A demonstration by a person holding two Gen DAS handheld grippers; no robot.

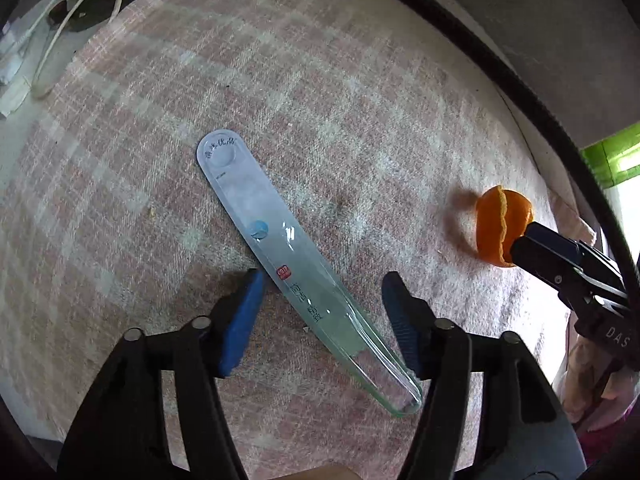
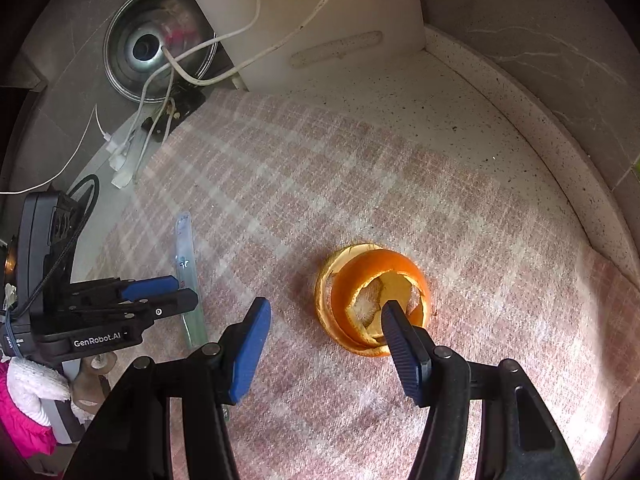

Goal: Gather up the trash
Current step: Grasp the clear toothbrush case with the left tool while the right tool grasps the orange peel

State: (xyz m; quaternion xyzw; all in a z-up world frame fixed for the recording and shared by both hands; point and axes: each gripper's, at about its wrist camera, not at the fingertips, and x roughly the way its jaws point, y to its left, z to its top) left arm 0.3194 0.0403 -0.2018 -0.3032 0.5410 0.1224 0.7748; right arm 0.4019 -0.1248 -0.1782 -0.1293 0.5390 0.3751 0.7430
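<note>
A long clear plastic package [image 1: 280, 256] with printed text lies diagonally on the pink checked cloth [image 1: 320, 100]. My left gripper [image 1: 324, 280] is open, its blue fingers on either side of the package's lower part, just above it. The package also shows in the right wrist view [image 2: 186, 264], with the left gripper [image 2: 176, 292] over it. A curled orange peel [image 2: 372, 296] lies on the cloth [image 2: 320, 180]. My right gripper [image 2: 326, 308] is open, its right finger tip inside the peel's hollow, the left finger well clear. The left wrist view shows the peel [image 1: 502, 226] at the right gripper's tip.
White cables [image 2: 240, 40] and a metal pot lid [image 2: 156, 40] lie at the back left beyond the cloth. A white board [image 2: 340, 20] leans at the back. The speckled counter [image 2: 480, 112] meets a wall on the right. Pink fabric [image 2: 24, 420] is at the lower left.
</note>
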